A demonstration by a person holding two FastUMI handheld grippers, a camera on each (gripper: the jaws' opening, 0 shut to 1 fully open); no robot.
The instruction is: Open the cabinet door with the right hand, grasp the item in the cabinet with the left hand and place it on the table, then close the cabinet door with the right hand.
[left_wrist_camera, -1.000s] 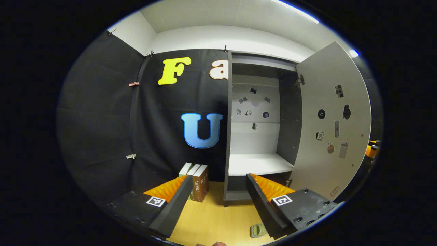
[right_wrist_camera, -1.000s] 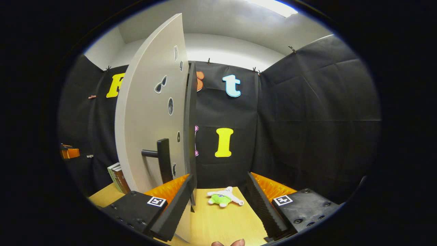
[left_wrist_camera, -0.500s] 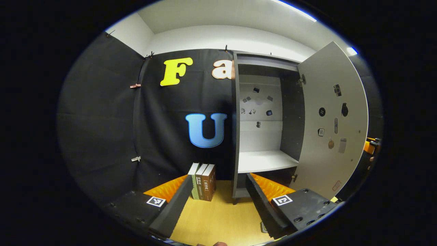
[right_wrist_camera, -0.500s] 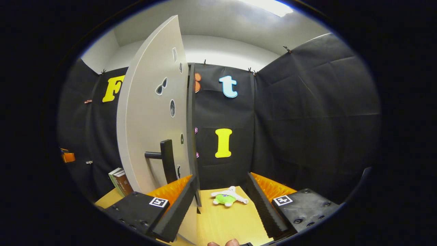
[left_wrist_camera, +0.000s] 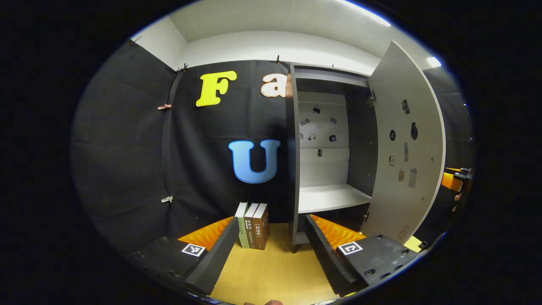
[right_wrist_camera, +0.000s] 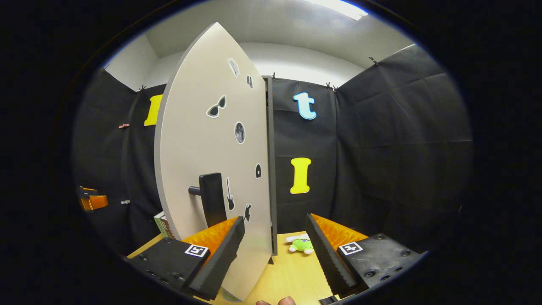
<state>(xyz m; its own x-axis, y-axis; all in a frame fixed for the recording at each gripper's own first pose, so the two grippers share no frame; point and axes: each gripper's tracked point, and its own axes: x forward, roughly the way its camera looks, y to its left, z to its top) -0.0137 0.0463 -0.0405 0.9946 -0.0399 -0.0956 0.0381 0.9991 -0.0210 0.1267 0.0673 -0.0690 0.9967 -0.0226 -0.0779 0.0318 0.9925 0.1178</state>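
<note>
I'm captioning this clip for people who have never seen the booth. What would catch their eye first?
The tall cabinet door, standing open and dotted with stickers, looms just ahead of the right tongs, its dark handle above the left finger. In the left gripper view, the open cabinet shows a bare white shelf, with three books upright on the wooden table beside it.

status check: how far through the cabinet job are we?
Late stage, it seems. The cabinet door stands open, the shelf looks bare, and a small plush toy lies on the table. Both the left gripper and right gripper are open and empty. Left: close the door by its handle.
</note>
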